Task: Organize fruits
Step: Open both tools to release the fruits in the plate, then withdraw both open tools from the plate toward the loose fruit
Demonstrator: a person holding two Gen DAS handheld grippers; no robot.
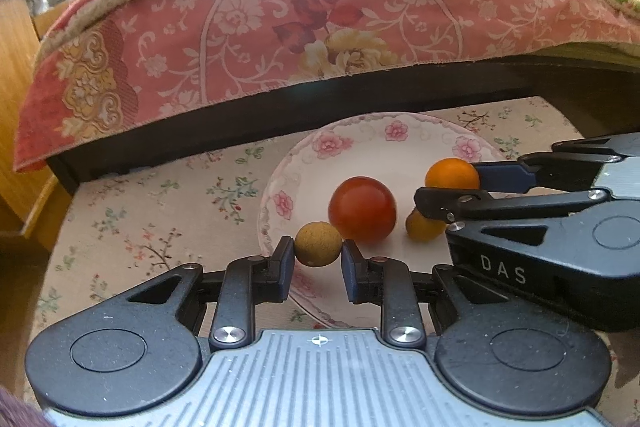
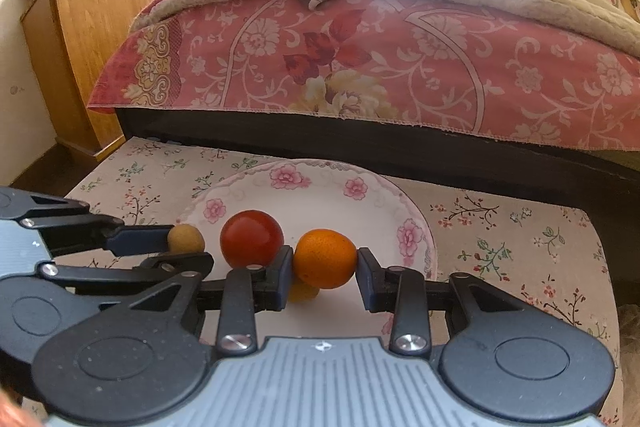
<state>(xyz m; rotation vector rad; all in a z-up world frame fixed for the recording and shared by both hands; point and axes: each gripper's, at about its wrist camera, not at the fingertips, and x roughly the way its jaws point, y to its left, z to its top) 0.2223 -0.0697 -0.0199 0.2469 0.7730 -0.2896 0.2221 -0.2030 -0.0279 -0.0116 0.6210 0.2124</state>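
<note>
The left gripper (image 1: pixel 318 261) has its jaws clamped on a tan fruit (image 1: pixel 318 244) above the plate (image 1: pixel 352 143) rim. The right gripper (image 2: pixel 324 271) jaws clamp an orange (image 2: pixel 325 258) over the plate on the bench (image 1: pixel 160 203). A red fruit (image 1: pixel 362 209) rests on the plate between them, with the bed (image 1: pixel 280 23) beyond.

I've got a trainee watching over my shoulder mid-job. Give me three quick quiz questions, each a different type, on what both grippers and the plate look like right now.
1. True or false: the left gripper has its jaws shut on the tan fruit.
2. Multiple choice: what does the right gripper hold? A) the red fruit B) the orange fruit C) nothing
3. Fill in: the red fruit rests on the floral ____.

Key:
1. True; its pads press both sides of the tan fruit.
2. B; the jaws clamp the orange fruit, above a small yellow fruit on the plate.
3. plate
</note>
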